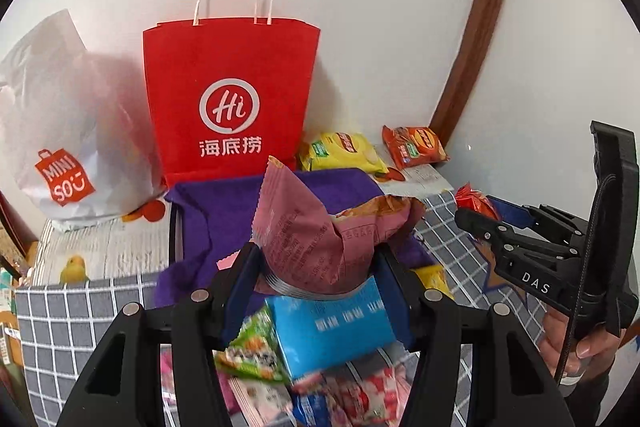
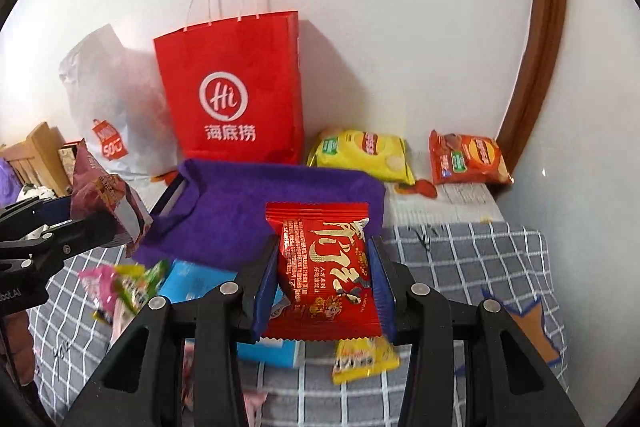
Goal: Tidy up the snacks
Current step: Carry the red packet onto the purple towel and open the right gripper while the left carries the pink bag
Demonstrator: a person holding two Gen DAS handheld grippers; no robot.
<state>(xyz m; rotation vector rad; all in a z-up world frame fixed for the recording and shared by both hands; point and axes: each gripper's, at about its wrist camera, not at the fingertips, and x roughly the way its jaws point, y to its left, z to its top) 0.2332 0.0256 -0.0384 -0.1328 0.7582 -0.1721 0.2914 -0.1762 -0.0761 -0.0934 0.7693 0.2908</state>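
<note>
Both tools loaded — left tool [image 1: 316,267] clamps a pink packet [image 1: 316,227], right tool [image 2: 322,283] a red packet [image 2: 324,275] — above the purple bin [image 2: 280,195] (seemingly empty); loose snacks [image 2: 128,287] remain on the counter.

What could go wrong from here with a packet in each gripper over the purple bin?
1. The left gripper pinches the pink packet only at its crumpled lower end, so it may slip out.
2. The right gripper, holding the red packet, is close to the left one; they might collide over the purple bin.
3. The red paper bag stands right behind the bin and could be knocked over.
</note>
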